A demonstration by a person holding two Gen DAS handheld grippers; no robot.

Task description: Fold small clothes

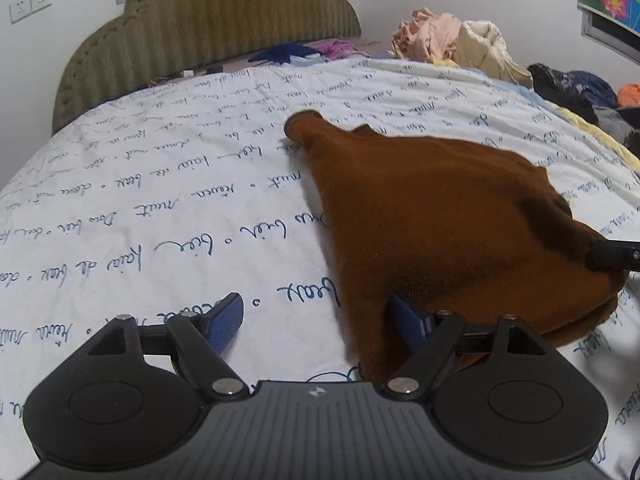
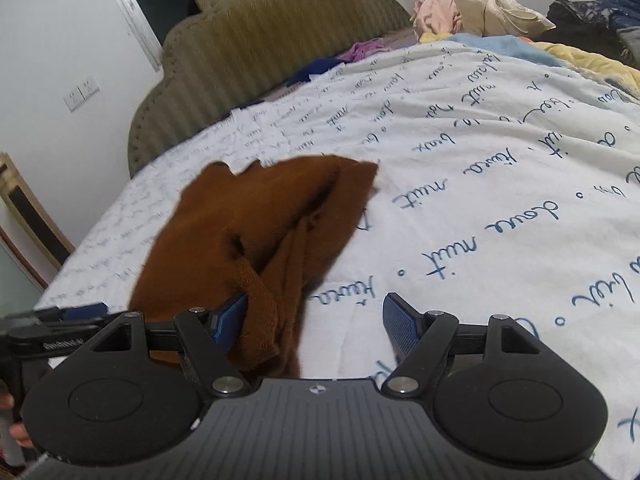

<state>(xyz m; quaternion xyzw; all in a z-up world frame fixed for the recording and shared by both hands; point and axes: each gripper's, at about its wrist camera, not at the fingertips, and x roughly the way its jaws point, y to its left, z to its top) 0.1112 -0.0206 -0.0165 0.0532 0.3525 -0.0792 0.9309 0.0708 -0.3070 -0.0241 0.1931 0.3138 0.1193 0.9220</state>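
Left claw (image 1: 316, 320): jaws spread wide, nothing clamped. My left pad sits over bare sheet; my right pad (image 1: 406, 320) is at the near edge of the brown knit garment (image 1: 440, 220), cloth draped against it, not pinched.
Left view, garment: bunched in a heap on the white script-printed bedsheet (image 1: 160, 200), one narrow end pointing toward the headboard (image 1: 208, 32). Not flat, not folded yet.
Left view, right edge: my other gripper's finger (image 1: 612, 254) pokes in against the garment's far side. I judge both claws flank it to take opposite edges.
Right claw (image 2: 314, 322): also wide open, no grip. My left pad (image 2: 228, 320) is tucked against a ribbed cuff or hem; my right pad hangs over sheet.
Right view, garment: rumpled, folds overlapping, lying left of centre.
Right view, background: loose clothes pile (image 2: 480, 8) by the far wall, well apart from the work.
Next, my guess: close on an edge each, pull flat.
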